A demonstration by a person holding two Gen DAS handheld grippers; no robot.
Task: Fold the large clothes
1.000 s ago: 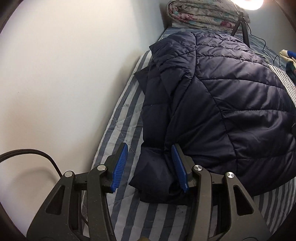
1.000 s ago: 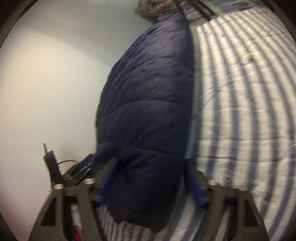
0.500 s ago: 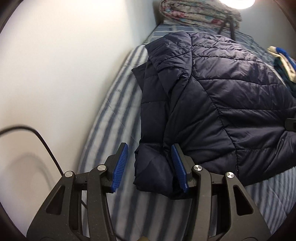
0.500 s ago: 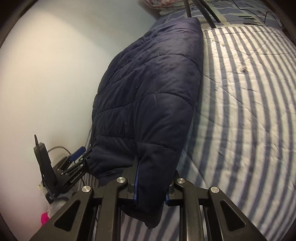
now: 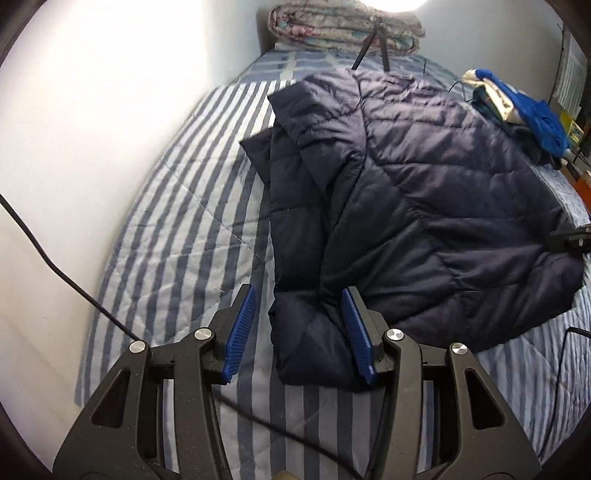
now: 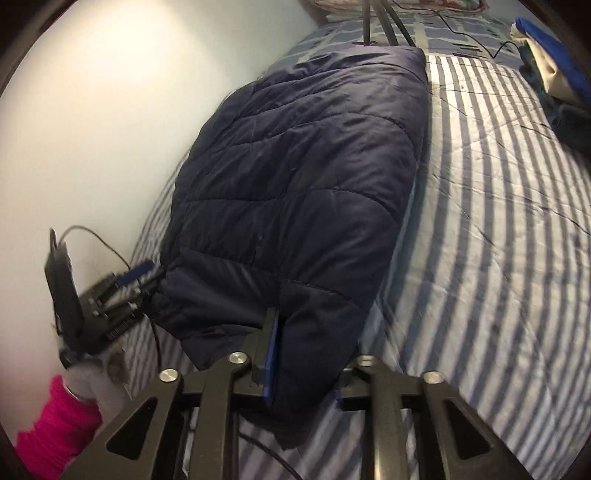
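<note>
A dark navy quilted puffer jacket (image 5: 417,206) lies partly folded on a blue-and-white striped bed (image 5: 177,229). My left gripper (image 5: 301,332) is open, its blue pads either side of the jacket's near left corner, not pinching it. My right gripper (image 6: 306,365) is shut on the jacket's (image 6: 295,177) near hem corner, with fabric bunched between the pads. The left gripper shows at the left of the right wrist view (image 6: 122,291). The right gripper's tip shows at the right edge of the left wrist view (image 5: 570,240).
A white wall (image 5: 74,129) runs along the bed's left side. A folded floral quilt (image 5: 343,27) and a tripod (image 5: 375,40) stand at the head. A pile of blue and cream clothes (image 5: 517,107) lies at the far right. A black cable (image 5: 55,266) trails by the left gripper.
My right gripper has closed on the jacket's hem corner. The left gripper has pulled back and risen, still open. The jacket now lies flatter and farther from the wall.
</note>
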